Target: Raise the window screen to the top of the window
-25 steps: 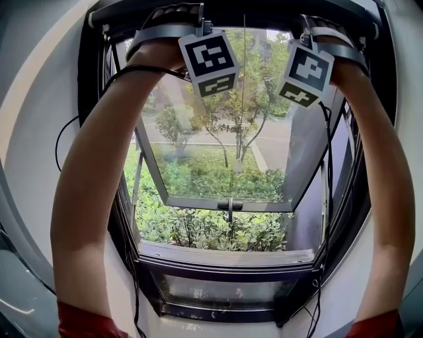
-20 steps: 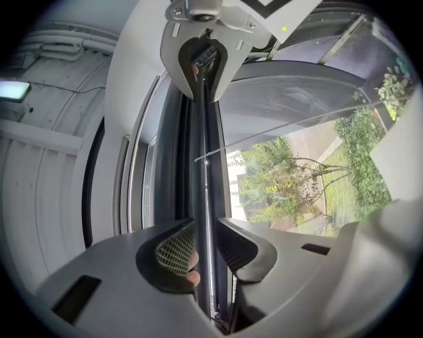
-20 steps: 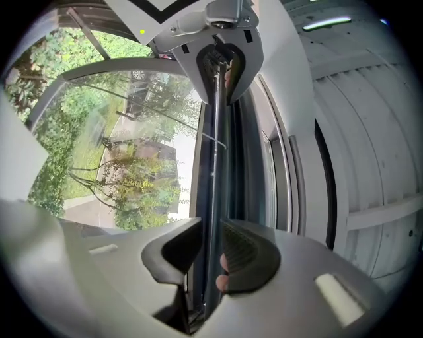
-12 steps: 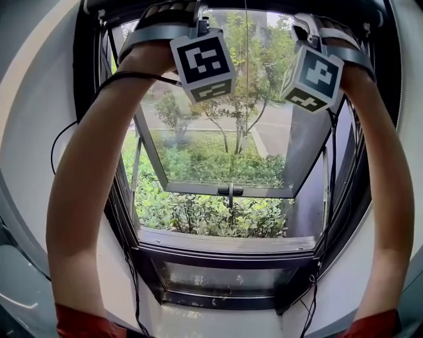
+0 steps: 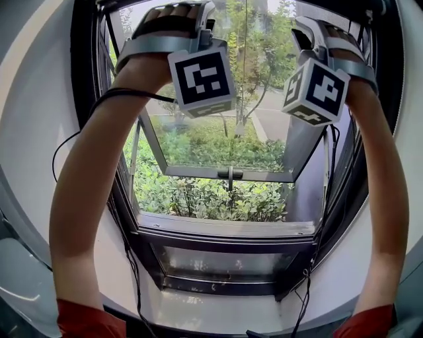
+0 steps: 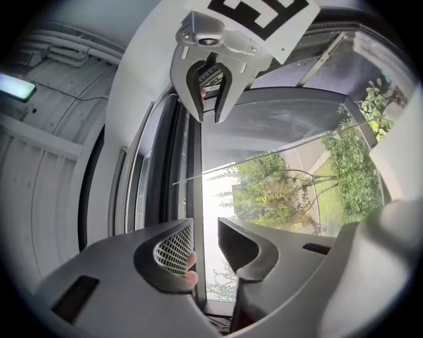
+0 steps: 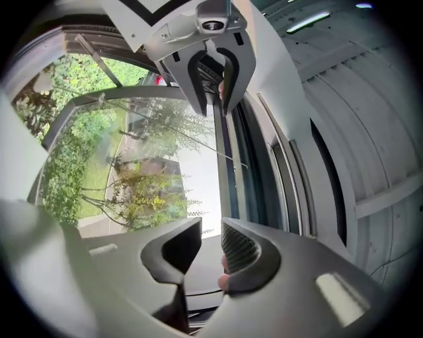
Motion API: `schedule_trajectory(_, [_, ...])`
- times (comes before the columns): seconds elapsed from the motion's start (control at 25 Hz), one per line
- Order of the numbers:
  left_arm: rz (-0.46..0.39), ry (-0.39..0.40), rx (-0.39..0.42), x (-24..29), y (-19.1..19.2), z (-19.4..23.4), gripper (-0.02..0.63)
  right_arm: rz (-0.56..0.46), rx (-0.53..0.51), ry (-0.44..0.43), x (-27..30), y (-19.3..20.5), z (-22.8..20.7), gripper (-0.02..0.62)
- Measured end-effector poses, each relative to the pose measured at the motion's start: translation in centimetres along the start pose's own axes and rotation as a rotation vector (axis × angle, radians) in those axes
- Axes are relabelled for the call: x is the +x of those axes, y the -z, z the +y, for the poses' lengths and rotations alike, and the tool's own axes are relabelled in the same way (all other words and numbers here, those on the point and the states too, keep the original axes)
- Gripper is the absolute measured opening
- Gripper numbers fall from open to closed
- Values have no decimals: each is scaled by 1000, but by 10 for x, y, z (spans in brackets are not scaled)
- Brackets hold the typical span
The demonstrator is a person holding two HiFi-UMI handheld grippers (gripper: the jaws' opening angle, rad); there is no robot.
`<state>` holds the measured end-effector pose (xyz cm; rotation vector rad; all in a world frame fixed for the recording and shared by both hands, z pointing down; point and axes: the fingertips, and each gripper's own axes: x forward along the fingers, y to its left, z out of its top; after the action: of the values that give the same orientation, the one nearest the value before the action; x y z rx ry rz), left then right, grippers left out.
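Both of my hands are raised in front of the window. My left gripper [image 5: 192, 13] and its marker cube [image 5: 200, 78] are at the upper left. At the upper right are my right gripper [image 5: 310, 26] and its cube [image 5: 316, 89]. In the left gripper view, my left gripper's [image 6: 206, 228] jaws are opening with only the window frame [image 6: 192, 171] beyond the gap. In the right gripper view, my right gripper's [image 7: 211, 228] jaws are also opening with nothing between them. No mesh shows across the opening. A dark top rail [image 6: 284, 99] curves above the glass.
A glass sash [image 5: 225, 152] tilts outward, with a handle [image 5: 230, 174] on its lower edge. The sill [image 5: 225, 228] runs below it. Black cables hang by my left arm [image 5: 122, 92] and down the right frame [image 5: 327, 171]. Trees and shrubs stand outside.
Both hands and their cubes have come down from the dark bar at the window's top. That bar has slid out of the head view's upper edge.
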<state>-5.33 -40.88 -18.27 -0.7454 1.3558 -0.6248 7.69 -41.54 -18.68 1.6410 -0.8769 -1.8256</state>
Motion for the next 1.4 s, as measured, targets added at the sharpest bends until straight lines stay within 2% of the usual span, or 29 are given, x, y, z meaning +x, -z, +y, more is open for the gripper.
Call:
schedule_trajectory(0.16, [-21, 21, -35, -17, -4, -19, 98, -40, 23, -25, -20, -11, 18, 98])
schedule_trajectory(0.28, [-32, 40, -25, -31, -6, -36, 100, -67, 40, -34, -35, -22, 28, 101])
schedule_trajectory(0.44, [-31, 59, -32, -53, -8, -56, 100, -90, 109, -48, -63, -26, 44, 101])
schedule_trajectory(0.56, [-25, 62, -5, -69, -7, -74, 100, -92, 158, -62, -84, -23, 63, 104])
schedule_trajectory(0.72, [2, 152, -6, -88, -5, -111, 103, -86, 193, -104, -104, -19, 94, 104])
schedule_trajectory(0.96, [-11, 188, 73, -118, -7, -146, 103, -89, 151, -183, -131, -24, 140, 118])
schedule_trajectory(1.08, [-28, 208, 88, -133, -9, -164, 103, -93, 134, -222, -145, -27, 165, 120])
schedule_trajectory(1.2, [-37, 241, 83, -146, -9, -185, 103, -93, 128, -260, -159, -28, 190, 121])
schedule_trajectory(1.4, [-36, 320, 14, -169, -6, -225, 103, -70, 178, -331, -183, -22, 232, 121])
